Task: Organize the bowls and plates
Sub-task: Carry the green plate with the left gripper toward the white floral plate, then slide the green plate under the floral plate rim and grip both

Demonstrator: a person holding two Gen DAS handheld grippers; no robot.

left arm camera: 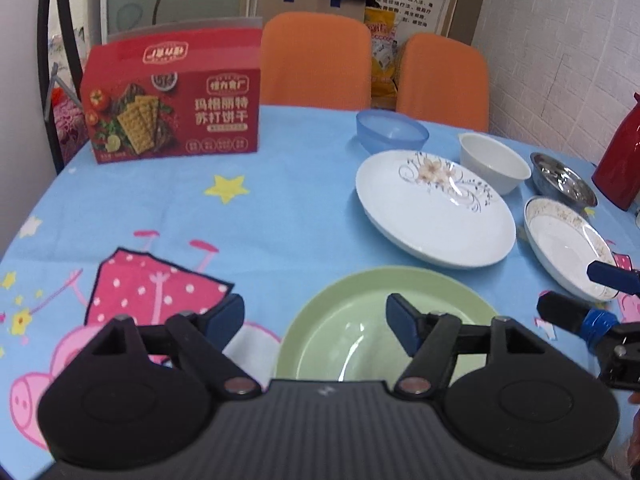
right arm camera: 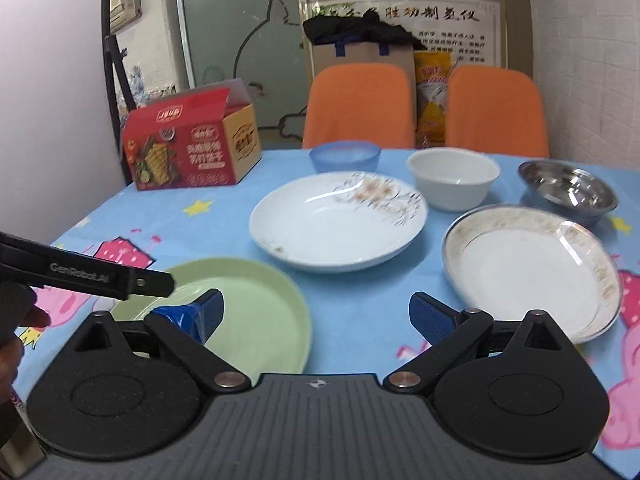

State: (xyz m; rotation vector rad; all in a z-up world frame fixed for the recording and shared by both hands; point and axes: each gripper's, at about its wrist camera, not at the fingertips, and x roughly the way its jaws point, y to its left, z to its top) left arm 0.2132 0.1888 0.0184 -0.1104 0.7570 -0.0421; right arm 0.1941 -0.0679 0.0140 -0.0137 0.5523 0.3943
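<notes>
A pale green plate [left arm camera: 360, 332] [right arm camera: 248, 312] lies nearest on the blue tablecloth. My left gripper [left arm camera: 316, 320] is open with the plate's left rim between its jaws; the pads do not press on it. My right gripper [right arm camera: 320, 314] [left arm camera: 588, 294] is open and empty over bare cloth, between the green plate and a gold-rimmed plate [right arm camera: 528, 272] [left arm camera: 564, 240]. Behind lie a floral white plate [left arm camera: 432, 208] [right arm camera: 336, 224], a white bowl [left arm camera: 494, 162] [right arm camera: 452, 178], a steel bowl [left arm camera: 560, 180] [right arm camera: 568, 188] and a blue plastic bowl [left arm camera: 390, 130] [right arm camera: 344, 156].
A red cracker box [left arm camera: 172, 116] [right arm camera: 180, 156] stands at the table's far left. A red thermos [left arm camera: 622, 160] is at the right edge. Two orange chairs [left arm camera: 316, 60] sit behind the table. A person's hand [right arm camera: 24, 320] shows at the left.
</notes>
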